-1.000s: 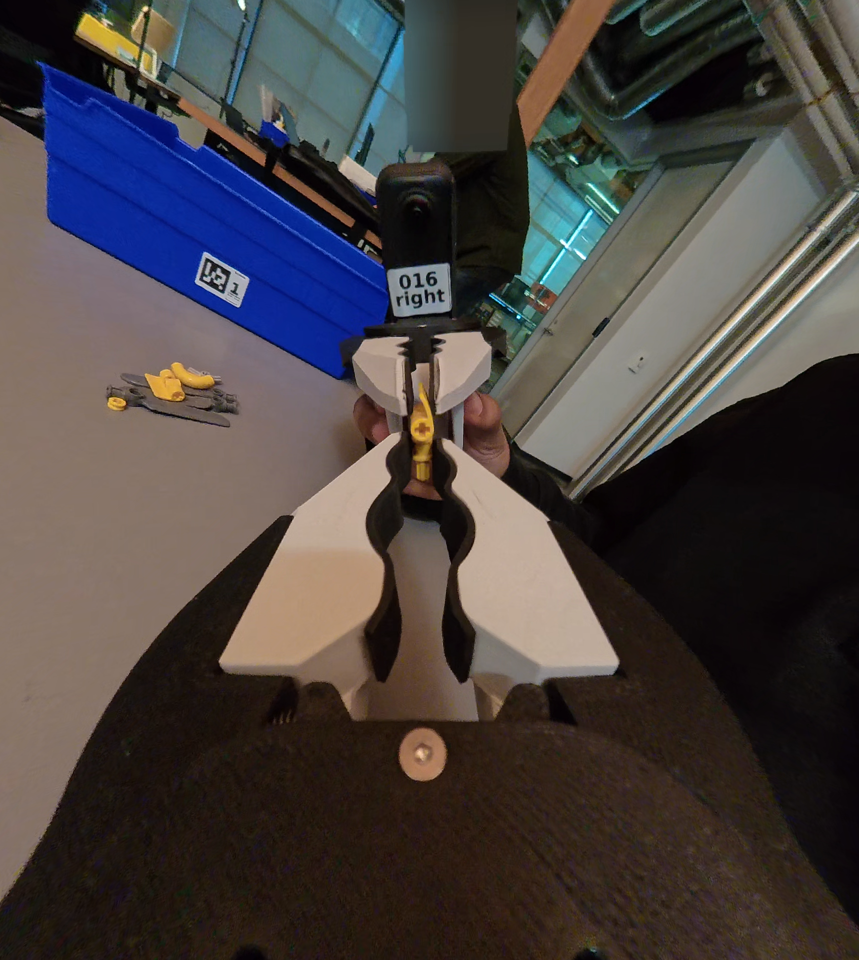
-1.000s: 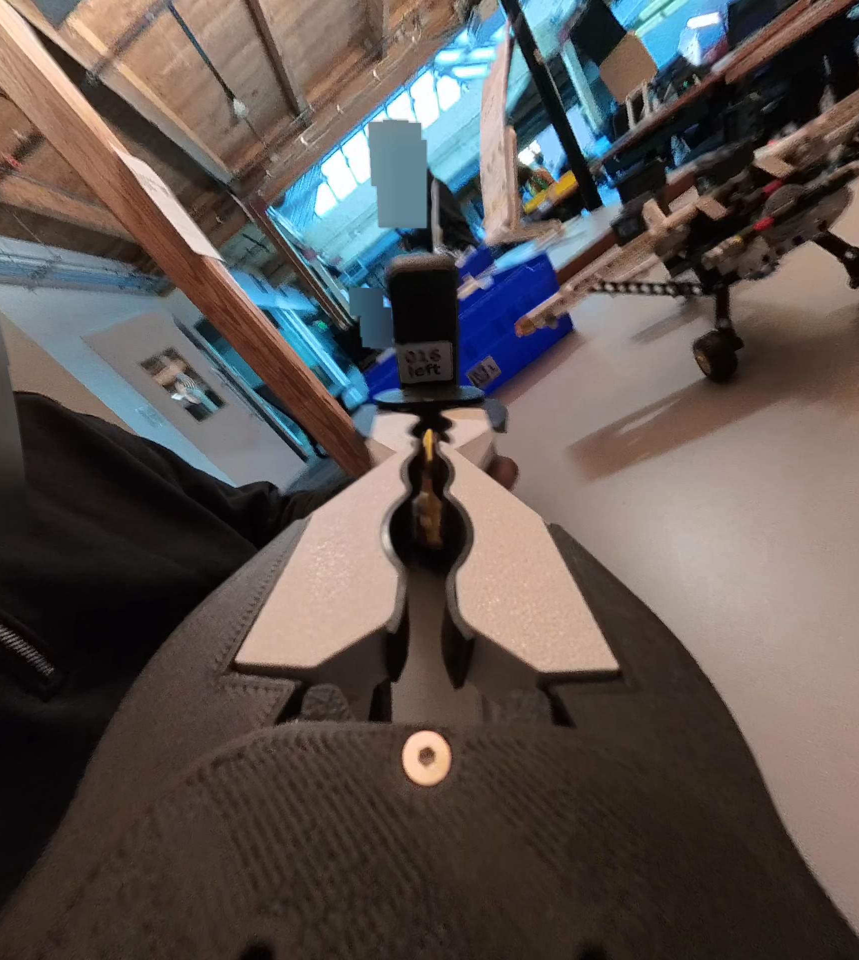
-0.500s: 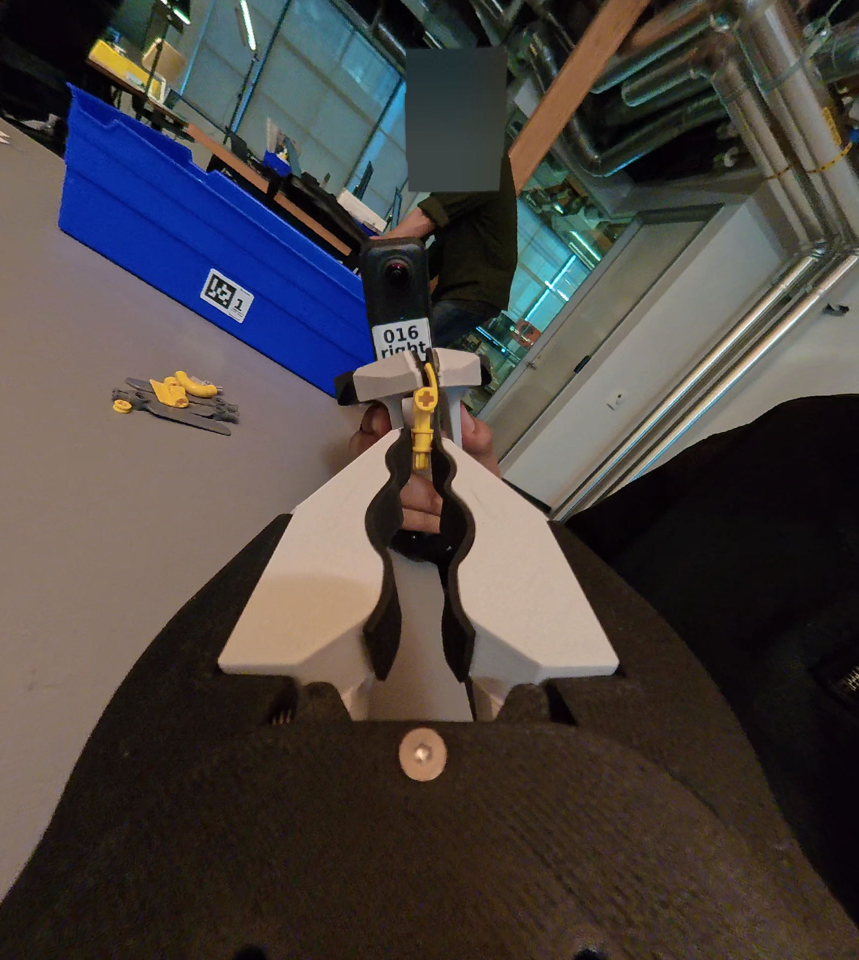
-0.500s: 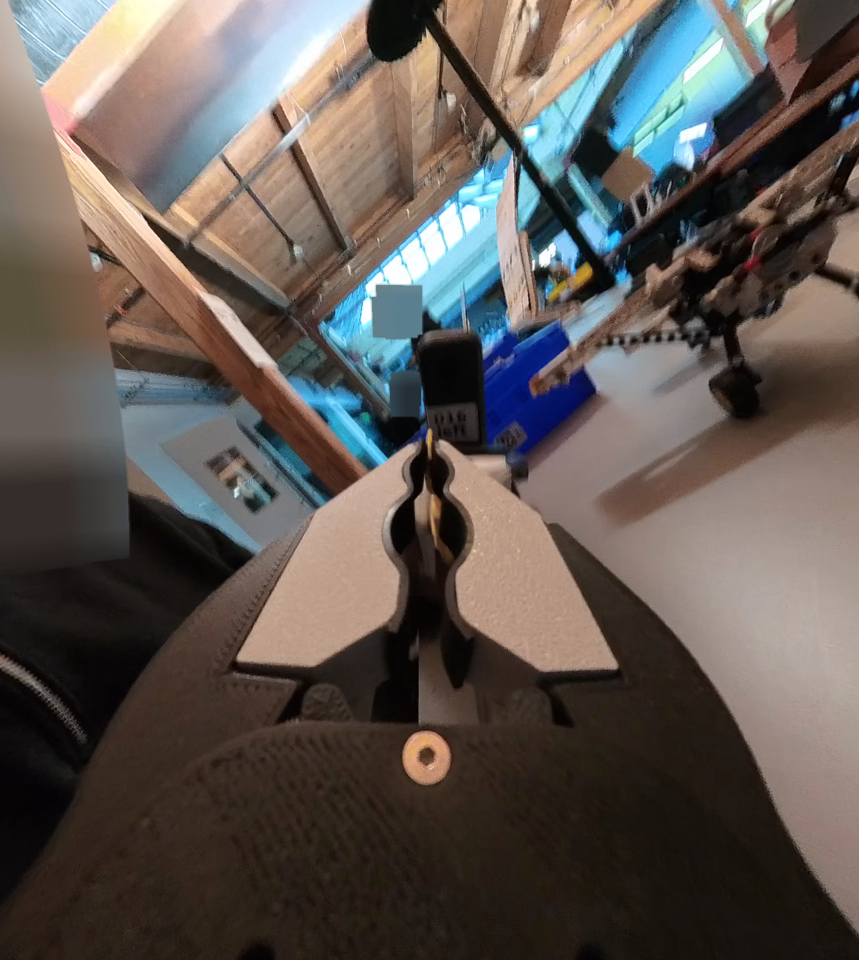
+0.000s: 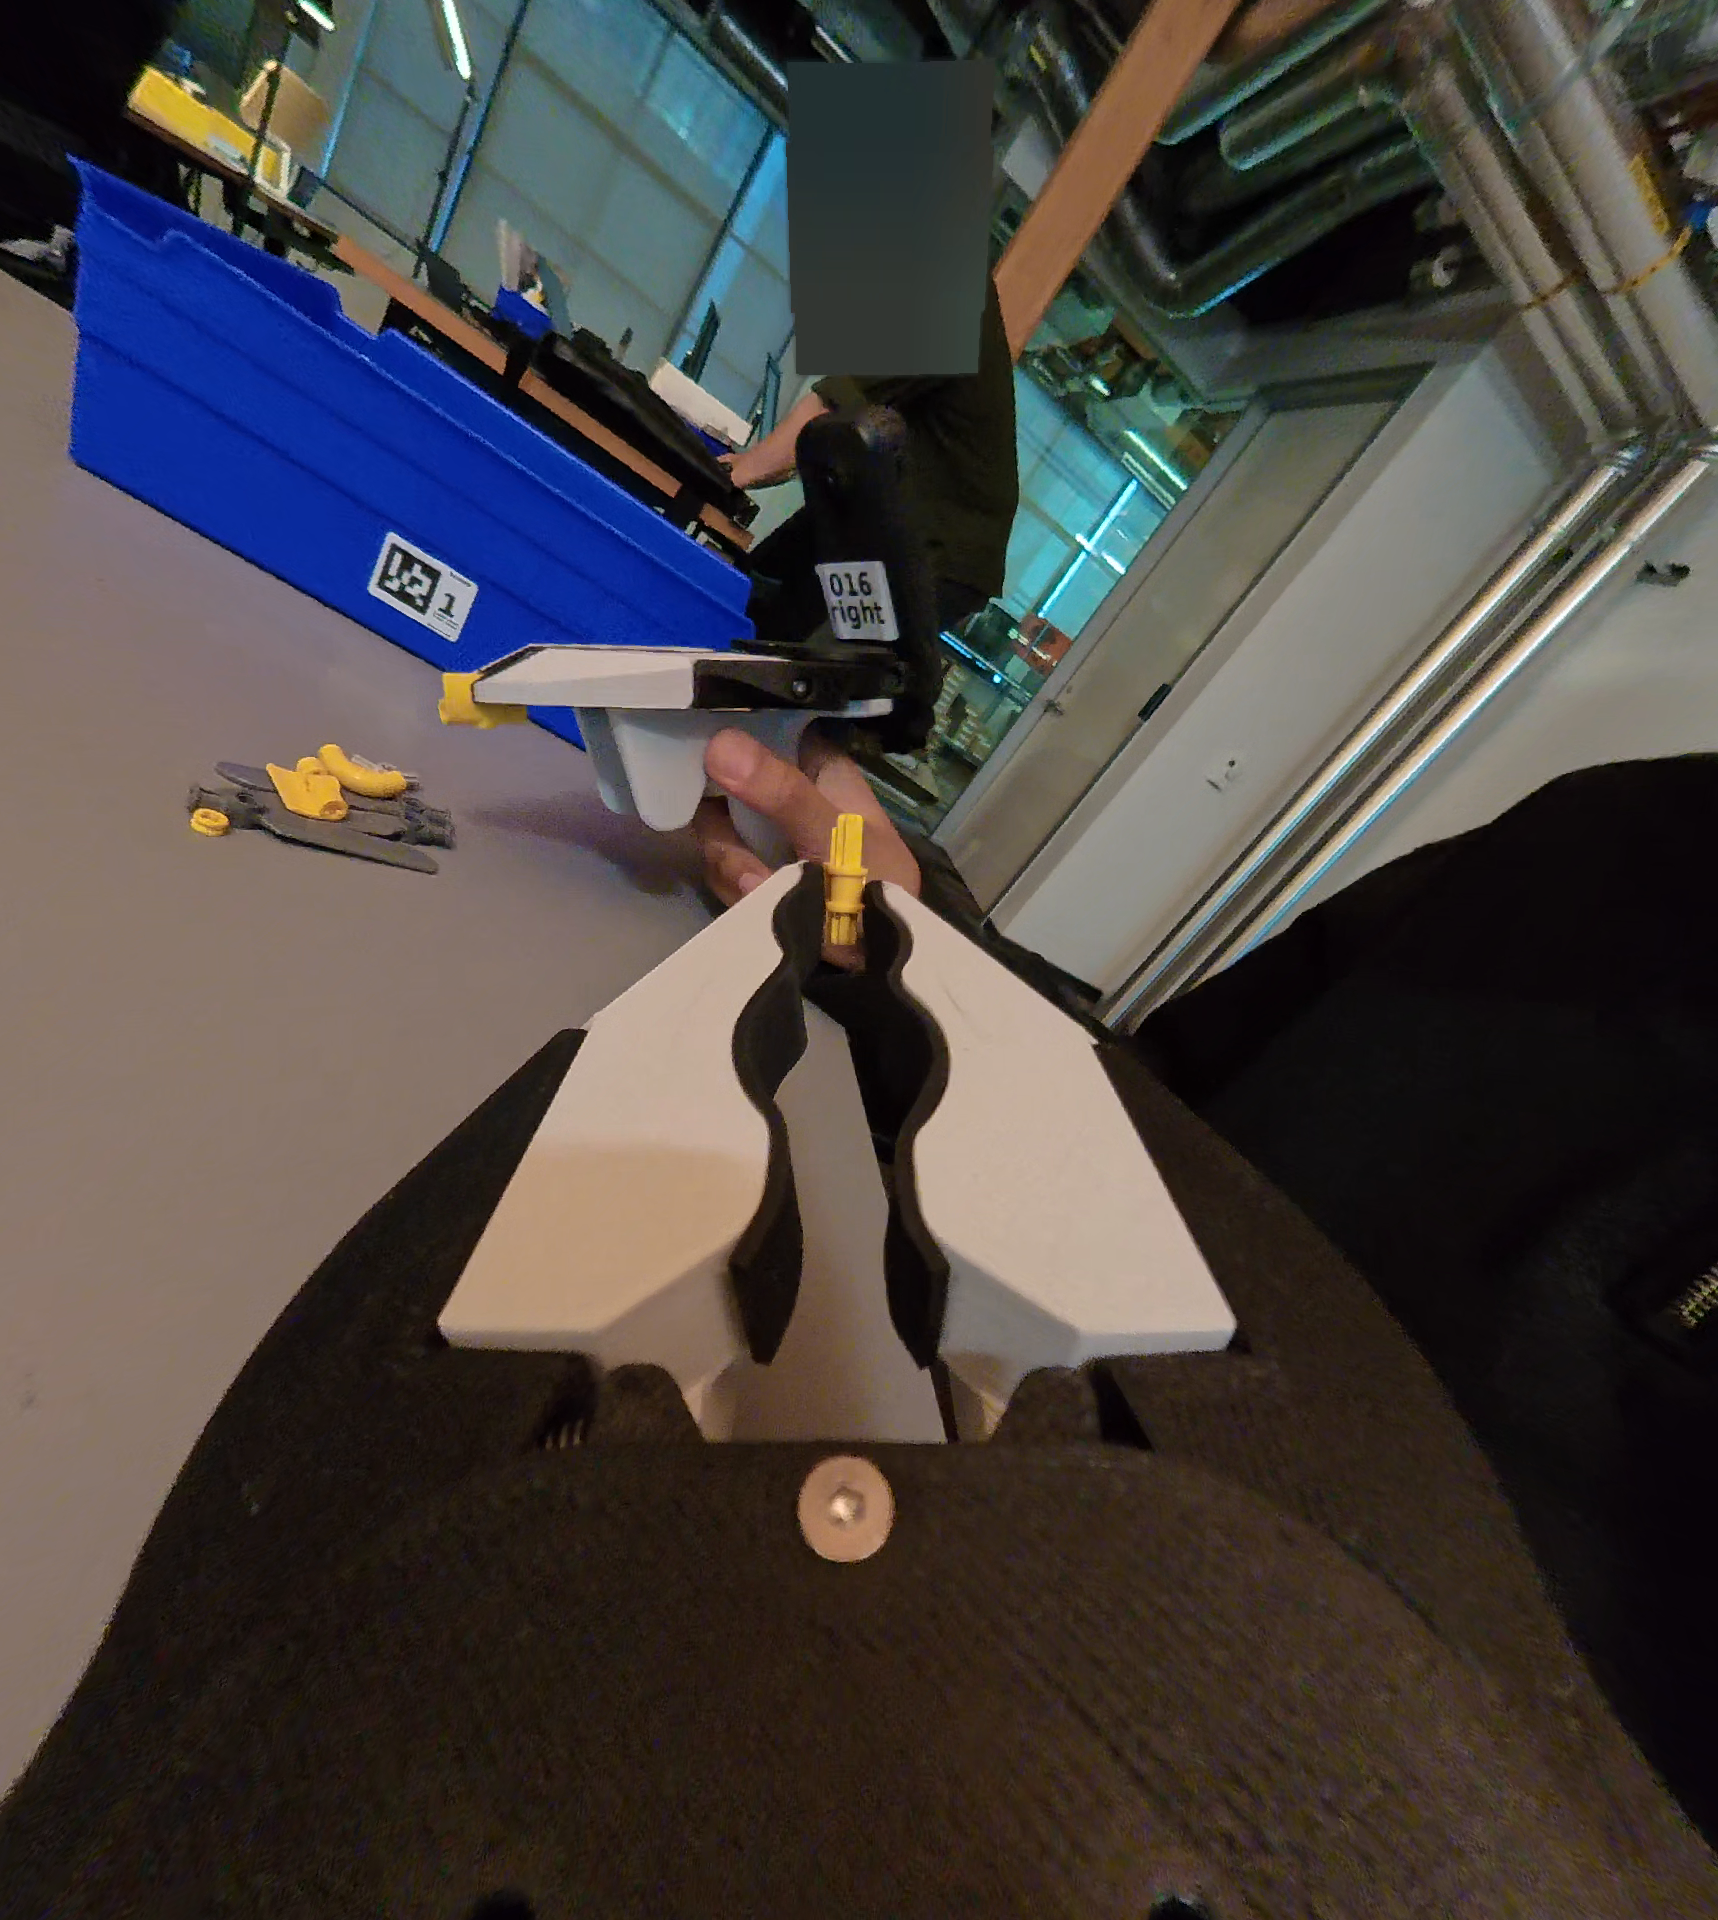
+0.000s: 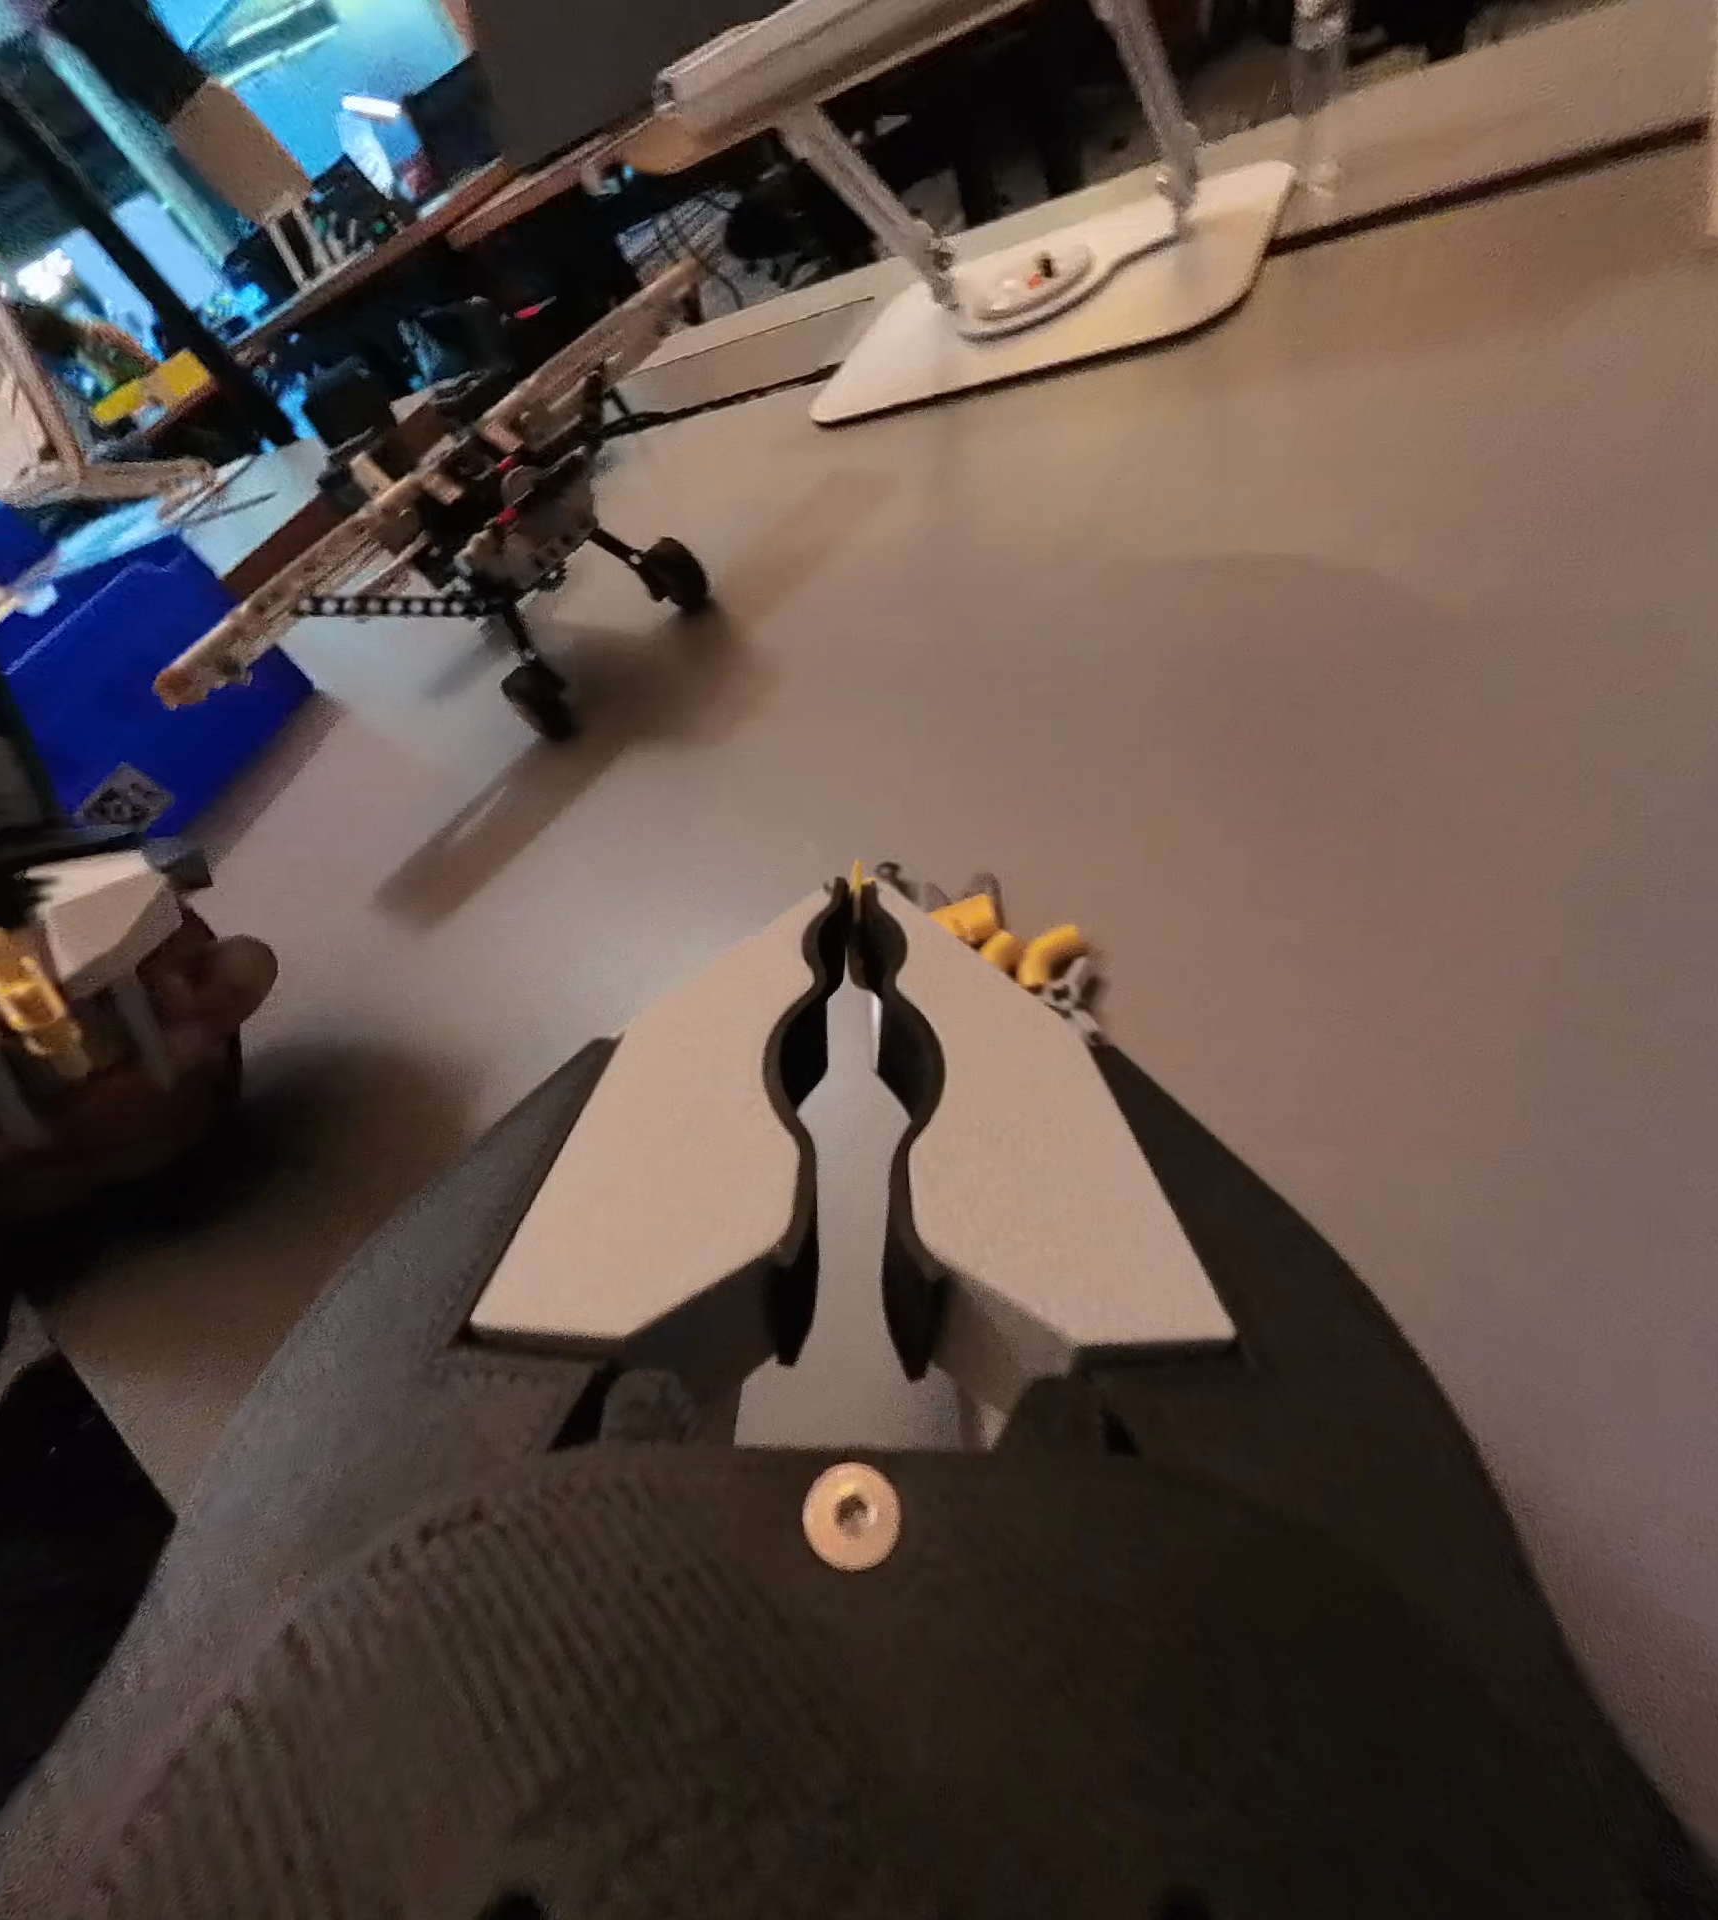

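My left gripper (image 5: 840,902) is shut on a small yellow pin (image 5: 844,868) that stands upright out of its tips. It is held above the grey table (image 5: 211,1039). The right wrist view shows the same pin (image 6: 29,1003) in the left gripper at the far left. My right gripper (image 6: 855,912) is shut on a small yellow piece (image 6: 855,883), of which only a thin edge shows. In the left wrist view that piece (image 5: 465,698) sticks out of the right gripper's tip, which points left. A small pile of yellow and dark grey parts (image 6: 1016,940) lies on the table just beyond the right gripper.
A blue bin (image 5: 315,436) with a white tag stands at the back of the table. A wheeled brick-built model (image 6: 491,509) and a white stand base (image 6: 1042,281) are farther off. The parts pile also shows in the left wrist view (image 5: 315,805). A person sits behind. Left tips to right tips: about 15 cm.
The two grippers stood tip to tip with the yellow parts together. Now the right gripper has pulled off and swung towards the parts pile with its yellow piece; the left still holds the pin.
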